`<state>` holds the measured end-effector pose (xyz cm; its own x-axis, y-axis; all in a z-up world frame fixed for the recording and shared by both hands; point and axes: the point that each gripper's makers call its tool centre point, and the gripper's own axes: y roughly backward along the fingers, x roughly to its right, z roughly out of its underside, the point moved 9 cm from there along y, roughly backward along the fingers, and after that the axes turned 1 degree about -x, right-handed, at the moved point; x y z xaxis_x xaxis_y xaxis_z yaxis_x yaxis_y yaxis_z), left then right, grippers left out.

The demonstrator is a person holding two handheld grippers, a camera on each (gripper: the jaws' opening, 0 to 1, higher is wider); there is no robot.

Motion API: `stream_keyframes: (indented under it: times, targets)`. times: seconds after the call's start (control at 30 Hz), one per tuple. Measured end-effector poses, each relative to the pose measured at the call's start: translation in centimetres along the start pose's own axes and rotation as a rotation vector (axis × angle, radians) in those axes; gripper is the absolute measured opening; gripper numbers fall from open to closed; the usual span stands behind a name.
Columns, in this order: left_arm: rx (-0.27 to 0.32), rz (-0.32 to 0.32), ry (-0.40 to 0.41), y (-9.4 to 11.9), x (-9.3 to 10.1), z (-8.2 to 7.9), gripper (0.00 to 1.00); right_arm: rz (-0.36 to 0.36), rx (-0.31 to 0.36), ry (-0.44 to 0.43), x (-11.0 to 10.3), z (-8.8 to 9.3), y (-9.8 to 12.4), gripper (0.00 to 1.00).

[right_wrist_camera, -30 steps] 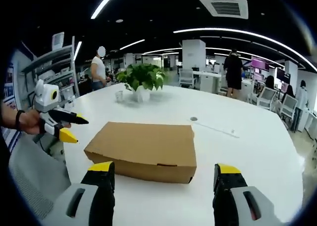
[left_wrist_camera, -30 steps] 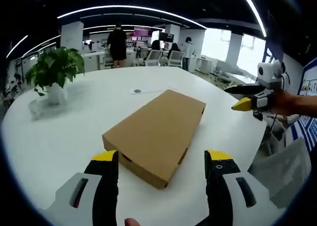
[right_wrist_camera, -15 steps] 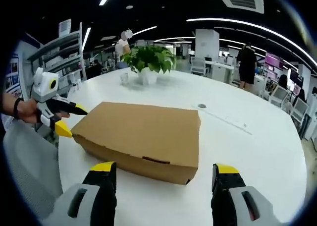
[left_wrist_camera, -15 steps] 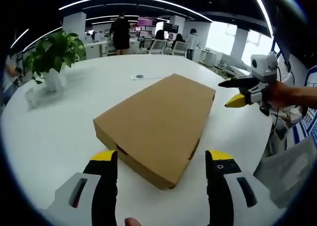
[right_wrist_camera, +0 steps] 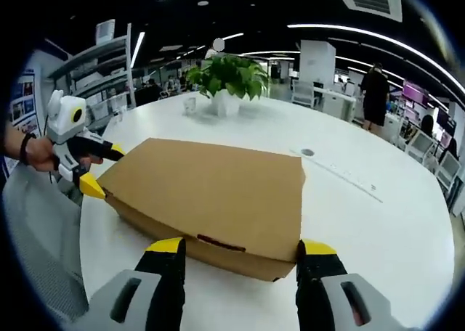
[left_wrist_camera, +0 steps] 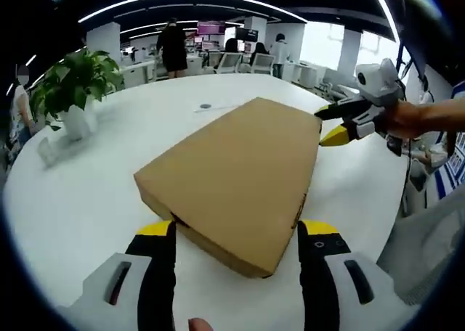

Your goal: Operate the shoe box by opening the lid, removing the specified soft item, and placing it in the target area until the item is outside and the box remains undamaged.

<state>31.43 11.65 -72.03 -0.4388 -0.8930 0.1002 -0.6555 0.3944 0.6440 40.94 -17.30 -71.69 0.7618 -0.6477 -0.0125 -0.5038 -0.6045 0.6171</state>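
shoe box (left_wrist_camera: 232, 175) sits closed, lid down, mid-frame on the white round table (left_wrist_camera: 80, 200); plain brown cardboard, lying flat. in the right gripper view the same box (right_wrist_camera: 211, 193) fills the centre, one long side facing the camera.

left gripper (left_wrist_camera: 238, 233) at the bottom of its own view, jaws apart, one on each side of the box's near corner, holding nothing; contact with the cardboard not clear. it also enters the right gripper view at left (right_wrist_camera: 98, 170), yellow tips spread at the box's far corner, a hand (right_wrist_camera: 33, 157) gripping it.

right gripper (right_wrist_camera: 241, 250) bottom of its view, jaws spread wide across the box's long side, nothing held. seen again at the upper right of the left gripper view (left_wrist_camera: 328, 124), tips apart at the box corner.

potted plant (left_wrist_camera: 73, 91) upper left on the table.
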Motion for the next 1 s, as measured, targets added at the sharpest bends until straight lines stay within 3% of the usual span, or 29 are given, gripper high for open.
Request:
stream_keyframes:
  times: [0.37, 1.0]
  targets:
    - [-0.02, 0.0, -0.011, 1.1, -1.6, 0.5, 0.68, 0.017, 0.002, -0.012, -2.0, -0.4, -0.7, 0.57]
    - [-0.063, -0.003, -0.036, 6.2, -5.7, 4.3, 0.66, 0.001, 0.055, -0.053, -8.6, -1.0, -2.3, 0.52]
